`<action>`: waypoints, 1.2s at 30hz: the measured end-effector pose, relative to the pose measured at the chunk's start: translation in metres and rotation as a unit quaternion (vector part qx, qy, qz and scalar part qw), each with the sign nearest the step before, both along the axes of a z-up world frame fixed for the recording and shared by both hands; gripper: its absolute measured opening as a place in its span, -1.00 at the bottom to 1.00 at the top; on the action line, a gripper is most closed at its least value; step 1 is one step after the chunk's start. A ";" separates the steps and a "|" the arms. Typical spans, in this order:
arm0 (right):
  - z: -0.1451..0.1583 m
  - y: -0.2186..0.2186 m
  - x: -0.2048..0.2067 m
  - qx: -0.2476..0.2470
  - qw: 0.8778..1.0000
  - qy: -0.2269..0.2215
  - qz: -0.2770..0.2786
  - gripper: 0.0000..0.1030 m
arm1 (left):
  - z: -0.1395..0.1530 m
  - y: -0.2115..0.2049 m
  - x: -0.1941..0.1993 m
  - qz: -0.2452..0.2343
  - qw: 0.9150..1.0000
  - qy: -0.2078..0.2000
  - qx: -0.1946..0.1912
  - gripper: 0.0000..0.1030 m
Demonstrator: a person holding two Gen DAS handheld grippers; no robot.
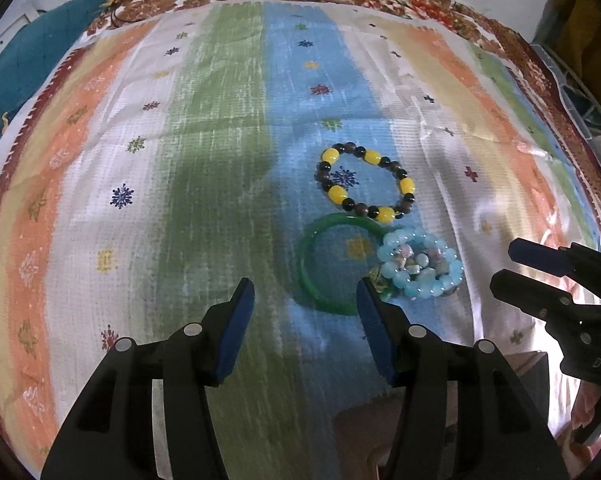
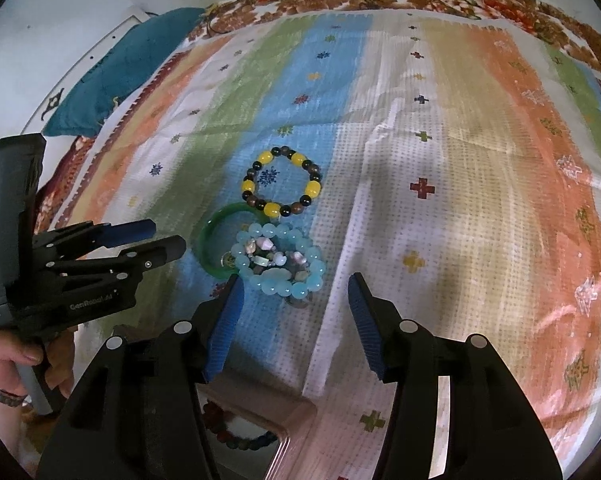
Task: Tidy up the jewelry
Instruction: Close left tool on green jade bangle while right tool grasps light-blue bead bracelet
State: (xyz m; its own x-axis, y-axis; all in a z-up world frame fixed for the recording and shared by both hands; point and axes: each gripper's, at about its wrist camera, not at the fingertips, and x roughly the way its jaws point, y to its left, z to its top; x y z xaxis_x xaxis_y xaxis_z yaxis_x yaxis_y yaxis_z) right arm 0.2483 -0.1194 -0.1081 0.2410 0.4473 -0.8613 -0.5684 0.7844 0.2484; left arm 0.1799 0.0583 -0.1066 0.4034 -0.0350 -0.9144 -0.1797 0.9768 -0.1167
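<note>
Both the left gripper (image 1: 304,298) and right gripper (image 2: 294,290) are held spread just short of the green bangle (image 1: 306,260), seemingly for picking.

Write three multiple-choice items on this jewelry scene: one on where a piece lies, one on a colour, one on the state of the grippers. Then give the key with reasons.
1. Where does the green bangle lie next to the yellow-and-dark beaded bracelet?
A. nearer the grippers
B. farther away
C. on a separate cloth

2. What colour are the large round beads of the coiled bead strand?
A. red
B. light blue
C. black

3. How do the left gripper and right gripper stand?
A. both shut on jewelry
B. one open, one shut
C. both open, holding nothing

Key: 1 A, the bangle sits just below the bracelet in both views. 2 B, the beads look pale blue. 3 C, a wide gap shows between each pair of fingers.
</note>
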 end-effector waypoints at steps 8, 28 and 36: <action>-0.012 -0.001 0.014 0.001 1.000 0.019 -0.014 0.05 | -0.008 -0.004 0.008 -0.014 1.000 0.007 0.011 0.03; -0.041 0.007 0.030 -0.027 0.999 0.042 -0.014 0.05 | -0.030 -0.003 0.023 -0.024 0.999 0.029 0.025 0.04; -0.045 0.006 0.033 -0.017 0.998 0.057 -0.010 -0.51 | -0.035 -0.007 0.026 -0.036 0.998 0.031 0.047 0.04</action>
